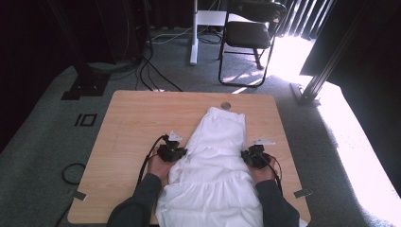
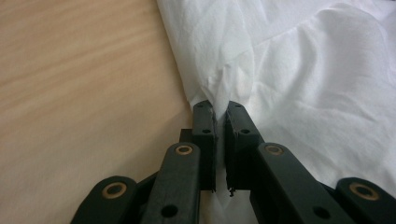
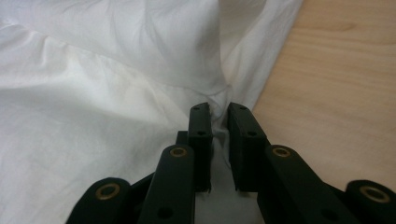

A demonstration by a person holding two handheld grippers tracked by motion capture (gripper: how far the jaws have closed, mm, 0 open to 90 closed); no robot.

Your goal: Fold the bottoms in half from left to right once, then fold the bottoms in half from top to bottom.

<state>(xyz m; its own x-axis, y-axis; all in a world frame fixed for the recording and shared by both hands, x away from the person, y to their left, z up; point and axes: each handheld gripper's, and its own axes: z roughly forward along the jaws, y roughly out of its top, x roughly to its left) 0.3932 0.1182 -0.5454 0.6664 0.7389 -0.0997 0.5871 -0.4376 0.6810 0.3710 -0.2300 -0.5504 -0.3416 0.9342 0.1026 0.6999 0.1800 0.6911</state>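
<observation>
A white tiered skirt (image 1: pixel 215 161) lies lengthwise on the wooden table (image 1: pixel 137 123), its narrow waist end far from me and its wide hem at the near edge. My left gripper (image 1: pixel 178 153) pinches the skirt's left edge; in the left gripper view the skirt (image 2: pixel 303 74) bunches into a fold between the shut left gripper (image 2: pixel 220 109). My right gripper (image 1: pixel 247 156) is clamped on the right edge, and in the right gripper view the skirt (image 3: pixel 116 84) puckers into the right gripper (image 3: pixel 219 112). Both hands rest low on the table.
A round cable hole (image 1: pixel 225 105) sits near the table's far edge, just beyond the waist. A black chair (image 1: pixel 248 35) and a white post (image 1: pixel 194 33) stand on the carpet behind. Cables trail on the floor at left (image 1: pixel 71 172). Bare wood lies on both sides of the skirt.
</observation>
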